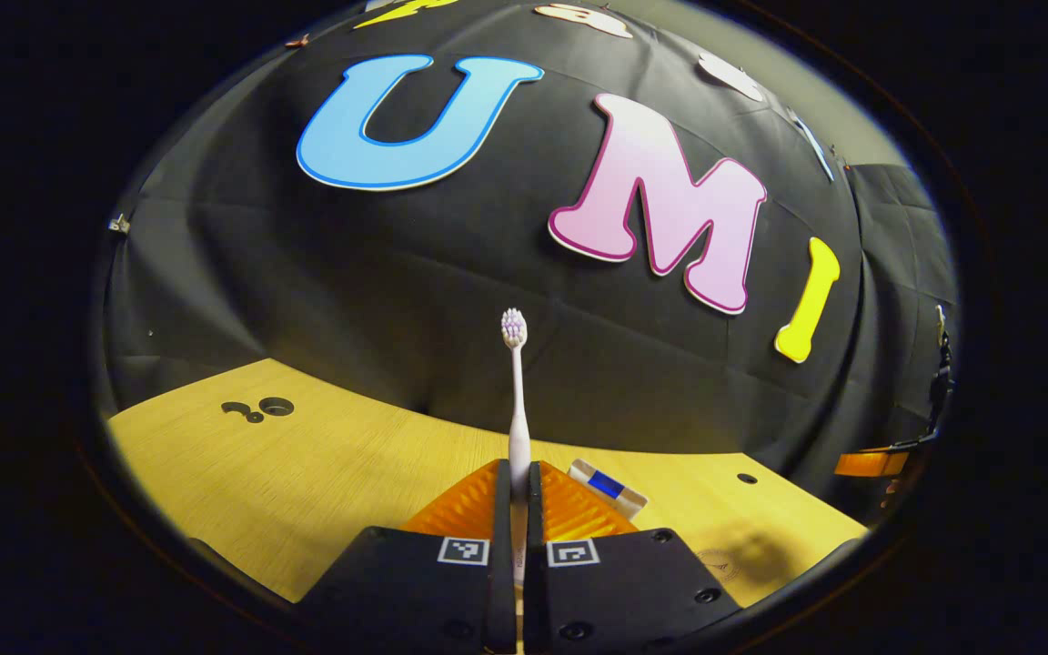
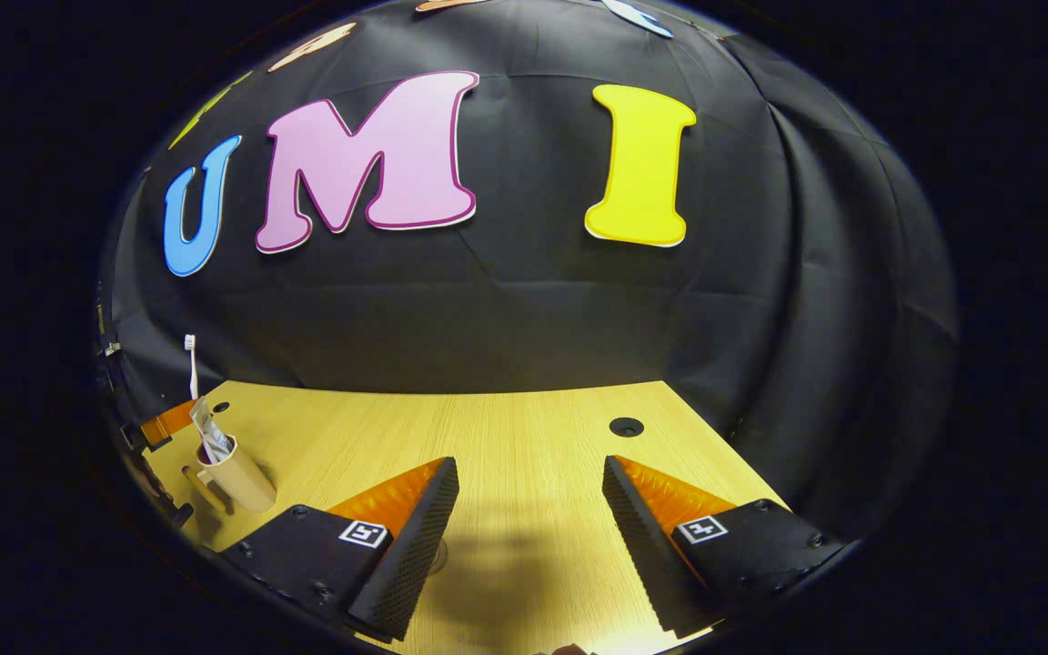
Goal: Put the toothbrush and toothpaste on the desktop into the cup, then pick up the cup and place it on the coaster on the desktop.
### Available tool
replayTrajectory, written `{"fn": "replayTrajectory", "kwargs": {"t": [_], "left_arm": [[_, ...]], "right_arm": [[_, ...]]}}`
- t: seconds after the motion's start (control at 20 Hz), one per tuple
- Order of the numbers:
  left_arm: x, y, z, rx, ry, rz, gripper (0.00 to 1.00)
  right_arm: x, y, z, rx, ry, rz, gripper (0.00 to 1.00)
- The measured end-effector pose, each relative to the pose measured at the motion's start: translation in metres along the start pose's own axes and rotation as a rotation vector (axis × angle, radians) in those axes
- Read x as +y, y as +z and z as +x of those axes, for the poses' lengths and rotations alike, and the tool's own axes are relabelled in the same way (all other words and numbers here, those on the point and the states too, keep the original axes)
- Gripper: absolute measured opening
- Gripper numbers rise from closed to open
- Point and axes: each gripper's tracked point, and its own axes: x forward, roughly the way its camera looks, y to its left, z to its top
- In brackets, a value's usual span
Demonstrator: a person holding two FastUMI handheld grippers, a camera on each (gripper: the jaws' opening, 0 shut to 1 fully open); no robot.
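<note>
Left gripper (image 1: 516,482) clamping slim white plastic toothbrush (image 1: 517,400) by lower handle, head upright, lifted above pale wooden desktop (image 1: 306,473). Right gripper (image 2: 531,500) hanging released, holding nothing, jaws wide apart over bare wood. Beige handled cup (image 2: 237,478) standing far left in the right gripper view, crinkled toothpaste tube (image 2: 207,426) already poking out. Risking: bristle end tipping sideways or handle striking rim during lowering, toppling the cup. Bristles appearing white with pinkish edge; coaster not identified.
</note>
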Motion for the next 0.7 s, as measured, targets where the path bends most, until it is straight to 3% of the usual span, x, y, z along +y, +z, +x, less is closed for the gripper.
{"fn": "replayTrajectory", "kwargs": {"t": [0.05,0.2,0.4,0.55,0.65,0.7], "left_arm": [[0.000,-0.002,-0.001,0.007,0.000,0.006,0.09],[-0.003,-0.001,-0.003,0.006,0.002,0.020,0.12],[-0.003,0.001,-0.012,0.022,0.004,0.054,0.41],[0.003,0.005,-0.025,0.047,0.022,0.080,0.81],[0.004,0.005,-0.035,0.080,0.027,0.092,0.93],[0.005,0.003,-0.039,0.099,0.034,0.103,0.94]], "right_arm": [[0.002,0.000,0.000,-0.001,0.006,-0.005,0.98],[0.013,0.002,0.002,-0.006,0.026,-0.013,0.99],[0.016,0.005,0.001,-0.012,0.039,-0.012,0.98],[0.008,0.007,-0.003,-0.012,0.031,-0.013,0.98],[0.002,0.006,-0.008,-0.010,0.025,-0.012,0.98],[-0.001,0.006,-0.010,-0.008,0.021,-0.013,0.98]]}}
